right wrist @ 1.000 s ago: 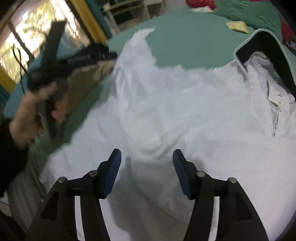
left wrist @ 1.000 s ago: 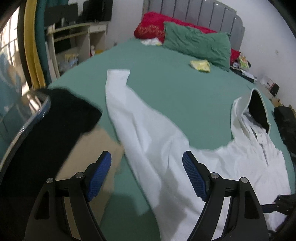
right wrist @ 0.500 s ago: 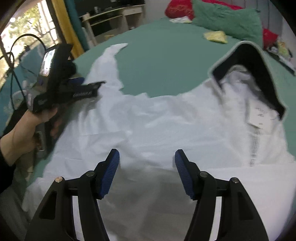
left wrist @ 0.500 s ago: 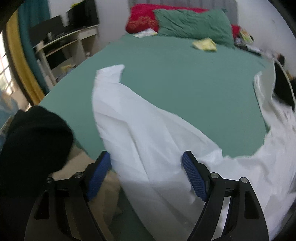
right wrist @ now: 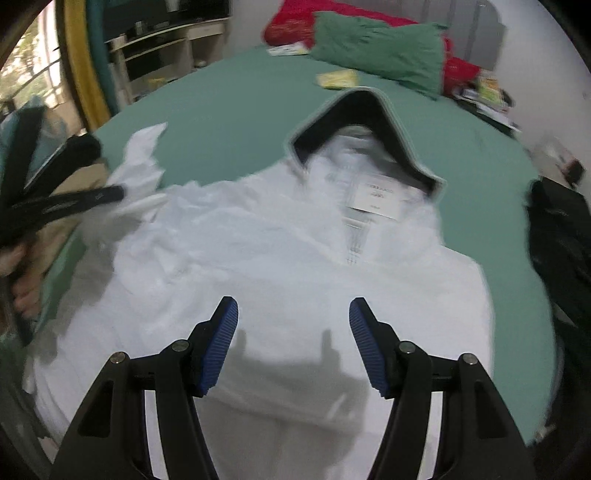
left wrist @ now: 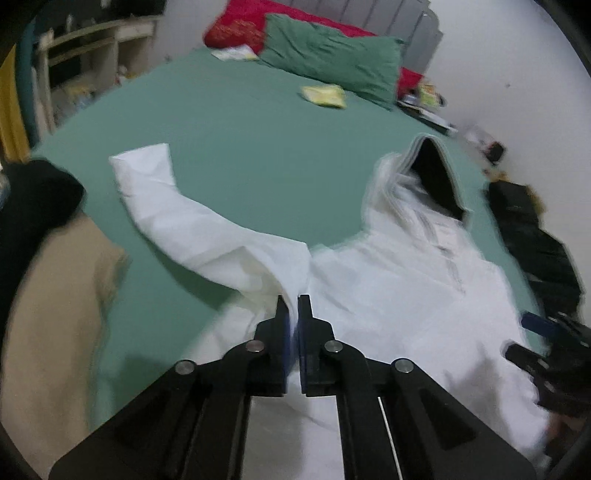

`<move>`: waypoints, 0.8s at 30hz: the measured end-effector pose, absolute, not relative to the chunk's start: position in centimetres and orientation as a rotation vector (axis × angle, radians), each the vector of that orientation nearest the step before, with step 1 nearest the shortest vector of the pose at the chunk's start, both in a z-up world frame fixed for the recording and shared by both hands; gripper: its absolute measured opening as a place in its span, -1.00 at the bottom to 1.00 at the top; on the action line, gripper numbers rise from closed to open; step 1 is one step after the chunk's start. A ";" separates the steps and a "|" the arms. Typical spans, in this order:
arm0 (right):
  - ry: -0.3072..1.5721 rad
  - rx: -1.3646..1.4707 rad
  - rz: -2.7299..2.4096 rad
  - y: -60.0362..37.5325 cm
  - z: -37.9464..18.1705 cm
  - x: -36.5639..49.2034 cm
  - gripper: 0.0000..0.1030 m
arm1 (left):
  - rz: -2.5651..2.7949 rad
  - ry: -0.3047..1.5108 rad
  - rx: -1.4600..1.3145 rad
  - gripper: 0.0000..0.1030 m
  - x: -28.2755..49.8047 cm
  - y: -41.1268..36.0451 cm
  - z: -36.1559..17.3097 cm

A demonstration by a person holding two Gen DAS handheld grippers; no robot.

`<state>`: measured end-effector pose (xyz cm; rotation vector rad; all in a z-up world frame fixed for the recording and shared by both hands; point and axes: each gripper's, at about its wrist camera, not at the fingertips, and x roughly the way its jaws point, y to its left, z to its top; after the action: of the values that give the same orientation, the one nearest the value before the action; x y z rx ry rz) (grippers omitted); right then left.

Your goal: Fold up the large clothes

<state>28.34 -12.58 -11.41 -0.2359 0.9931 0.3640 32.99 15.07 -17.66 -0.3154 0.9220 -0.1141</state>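
A large white hooded garment (left wrist: 388,295) lies spread on the green bed (left wrist: 240,140), its dark-lined hood (left wrist: 436,181) pointing toward the pillows and one sleeve (left wrist: 177,218) stretched out to the left. My left gripper (left wrist: 293,306) is shut on a bunched fold of white cloth where that sleeve meets the body. In the right wrist view my right gripper (right wrist: 293,321) stands open above the garment's (right wrist: 295,240) chest, nothing between its pads, below the neck label (right wrist: 380,199). The left gripper (right wrist: 114,194) shows at the left edge there, held by a hand.
A green pillow (left wrist: 332,62) and a red pillow (left wrist: 236,29) lie at the head of the bed, with a yellow packet (left wrist: 325,96) in front. Black clothing (left wrist: 535,240) lies right of the garment. Beige cloth (left wrist: 55,295) and black cloth (left wrist: 33,199) lie left. Shelves (left wrist: 92,48) stand beyond.
My left gripper's jaws went from wide open over the sleeve to closed on a fold of it, and the cloth bunched up. The right gripper shifted toward the garment's middle, staying open.
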 end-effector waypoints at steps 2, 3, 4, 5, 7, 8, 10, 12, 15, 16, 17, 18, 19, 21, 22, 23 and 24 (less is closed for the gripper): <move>0.993 -0.215 0.329 -14.6 -11.1 27.6 0.22 | -0.165 0.954 -0.337 -0.92 31.6 13.7 -17.5; 0.994 -0.209 0.317 -15.3 -11.1 27.3 0.22 | -0.181 0.965 -0.332 -0.83 31.0 13.1 -17.4; 0.994 -0.204 0.294 -16.1 -11.1 27.0 0.22 | -0.202 0.975 -0.315 -0.64 30.2 12.5 -17.3; 0.998 -0.201 0.284 -16.9 -11.2 26.7 0.22 | -0.213 0.977 -0.301 -0.51 29.7 12.1 -17.2; 1.009 -0.192 0.264 -18.2 -11.5 26.3 0.22 | -0.231 0.950 -0.277 -0.23 28.9 12.1 -16.5; 1.013 -0.187 0.258 -18.7 -11.6 26.1 0.22 | -0.227 0.934 -0.266 -0.20 28.5 12.4 -16.1; 1.023 -0.174 0.244 -19.7 -12.0 25.9 0.22 | -0.206 0.919 -0.256 -0.07 28.5 13.5 -15.5; 1.030 -0.165 0.238 -20.4 -12.5 25.8 0.23 | -0.161 0.897 -0.261 0.04 29.2 15.6 -15.0; 1.028 -0.148 0.238 -21.2 -13.2 26.1 0.23 | -0.031 0.854 -0.197 0.13 31.2 18.8 -15.2; 1.028 -0.139 0.239 -21.3 -13.5 26.2 0.23 | 0.067 0.863 -0.114 0.13 32.4 19.4 -15.9; 1.028 -0.134 0.242 -21.4 -13.8 26.3 0.23 | 0.118 0.874 -0.080 0.13 33.3 19.7 -16.5; 1.031 -0.134 0.246 -21.5 -14.1 26.4 0.23 | 0.155 0.892 -0.068 0.13 34.4 20.3 -17.4; 1.035 -0.137 0.250 -21.5 -14.4 26.4 0.23 | 0.174 0.923 -0.090 0.13 35.5 20.9 -18.4; 1.049 -0.146 0.260 -21.5 -15.1 26.6 0.23 | 0.176 0.972 -0.142 0.14 37.1 21.7 -20.2; 1.055 -0.152 0.265 -21.4 -15.5 26.8 0.23 | 0.178 0.987 -0.160 0.13 37.8 21.8 -21.1; 1.058 -0.156 0.266 -21.5 -15.7 26.9 0.23 | 0.173 0.994 -0.170 0.13 38.5 21.9 -22.0; 1.061 -0.157 0.263 -21.5 -16.0 27.1 0.23 | 0.165 0.998 -0.178 0.13 38.9 22.0 -22.6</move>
<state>27.05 -21.50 -16.02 -0.1567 1.0612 0.2634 38.85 22.05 -22.59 -0.1782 0.9983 0.1650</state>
